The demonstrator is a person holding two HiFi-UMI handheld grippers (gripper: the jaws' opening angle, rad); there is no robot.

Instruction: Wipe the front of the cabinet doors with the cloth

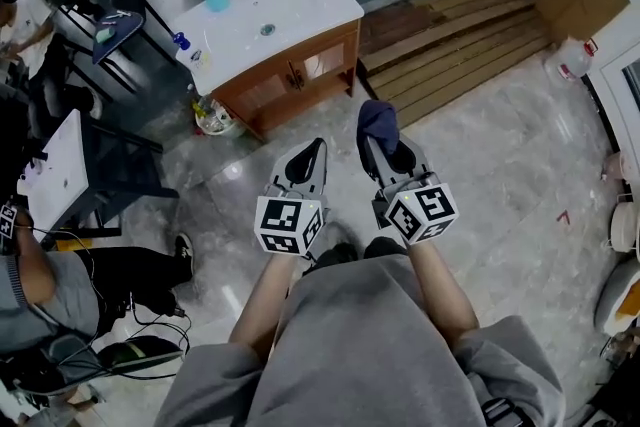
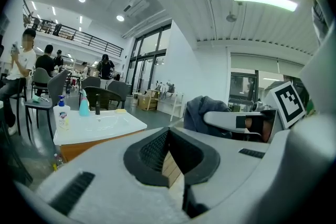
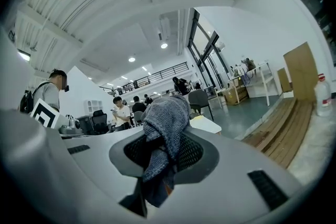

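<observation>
Head view: right gripper (image 1: 383, 147) pinches the cloth (image 1: 377, 118) ready for cabinet doors (image 1: 292, 78), upper centre; my left gripper (image 1: 306, 158) closed, empty.

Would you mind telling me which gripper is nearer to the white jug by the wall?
Right. The right gripper, holding the cloth, is left of the jug; the left gripper is farther left.
</observation>
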